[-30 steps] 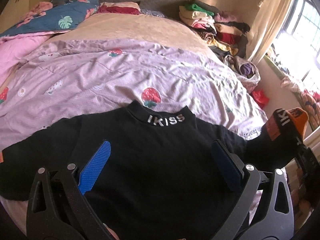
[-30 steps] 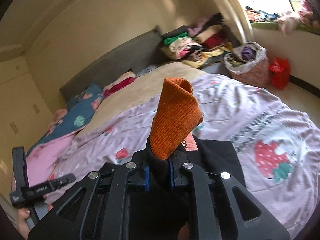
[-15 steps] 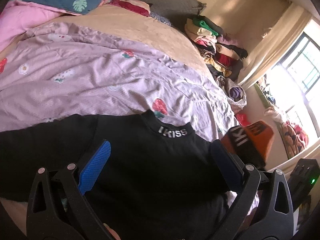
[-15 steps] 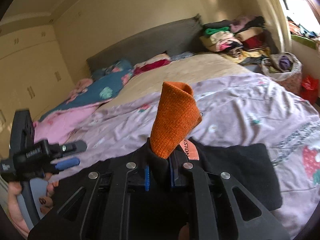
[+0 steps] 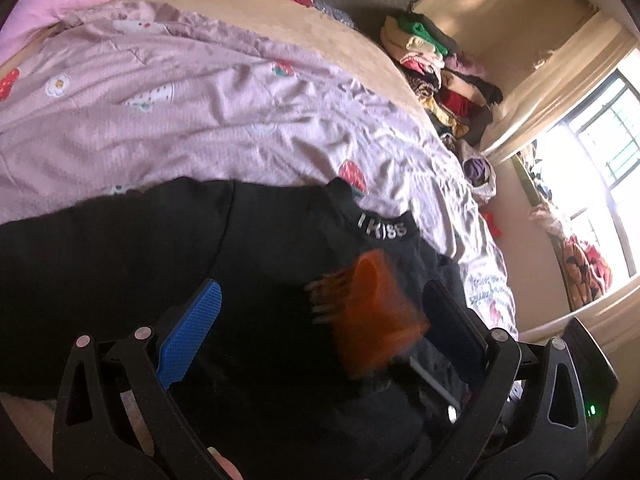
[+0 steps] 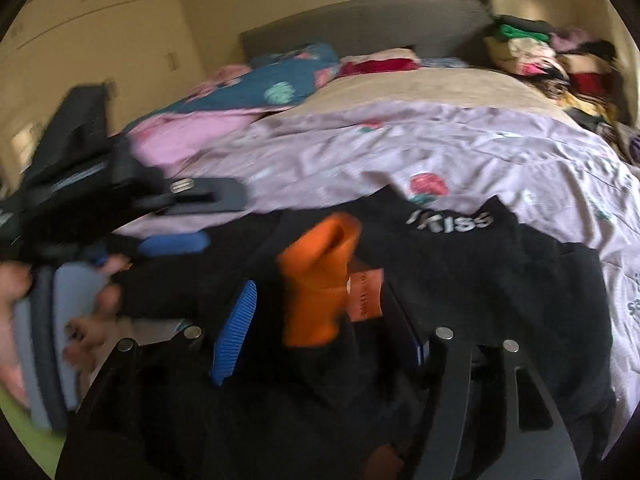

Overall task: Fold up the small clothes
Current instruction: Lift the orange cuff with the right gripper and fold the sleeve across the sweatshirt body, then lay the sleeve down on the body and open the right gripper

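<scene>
Left wrist view: the left claw tilts down over a black shirt spread on the pink bedspread of the bed, its blue-padded fingers standing wide apart with nothing pressed between them. The shirt's orange cuff, blurred, lies on the black cloth between those fingers, below the lettered collar. Right wrist view: the right claw also points down at the shirt; its jaws have just been opening and now stand well apart, the orange cuff upright between them and no longer pinched, though whether it still brushes a pad is unclear. At the left edge a hand wraps the grey handle of the left claw, which reaches over the shirt's far sleeve. A heap of clothes sits at the head of the bed.
</scene>
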`<state>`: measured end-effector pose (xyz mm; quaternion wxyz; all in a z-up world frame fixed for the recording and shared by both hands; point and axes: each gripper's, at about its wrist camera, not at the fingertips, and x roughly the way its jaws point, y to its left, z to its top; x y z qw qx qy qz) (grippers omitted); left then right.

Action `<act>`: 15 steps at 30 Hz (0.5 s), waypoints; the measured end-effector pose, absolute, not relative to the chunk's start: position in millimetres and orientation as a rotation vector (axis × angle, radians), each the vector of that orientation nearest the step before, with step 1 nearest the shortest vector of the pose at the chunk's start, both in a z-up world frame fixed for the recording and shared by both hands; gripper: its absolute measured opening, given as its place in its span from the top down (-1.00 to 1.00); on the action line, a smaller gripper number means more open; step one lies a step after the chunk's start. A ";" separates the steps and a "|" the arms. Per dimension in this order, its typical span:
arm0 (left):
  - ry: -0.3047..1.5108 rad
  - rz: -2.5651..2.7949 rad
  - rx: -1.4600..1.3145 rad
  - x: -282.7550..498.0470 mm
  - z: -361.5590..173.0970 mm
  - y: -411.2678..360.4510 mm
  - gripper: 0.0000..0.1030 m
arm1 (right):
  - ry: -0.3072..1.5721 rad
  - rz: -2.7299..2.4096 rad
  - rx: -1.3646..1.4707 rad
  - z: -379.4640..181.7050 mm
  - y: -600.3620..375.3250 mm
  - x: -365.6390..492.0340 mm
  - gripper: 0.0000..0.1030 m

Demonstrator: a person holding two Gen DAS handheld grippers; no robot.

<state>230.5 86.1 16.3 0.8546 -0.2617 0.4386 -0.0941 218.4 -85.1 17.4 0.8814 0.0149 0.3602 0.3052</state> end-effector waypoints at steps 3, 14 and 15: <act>0.955 -0.202 -0.562 228.4 6.5 85.0 -0.84 | 0.771 0.700 0.074 15.8 -97.2 203.0 -0.29; 1.073 -0.123 -0.417 217.5 -32.2 53.0 0.02 | 0.767 0.402 0.214 11.8 -199.4 217.1 -0.31; 1.078 -0.107 -0.385 218.0 -35.0 46.2 0.19 | 0.771 0.385 0.219 9.5 -204.2 219.2 -0.31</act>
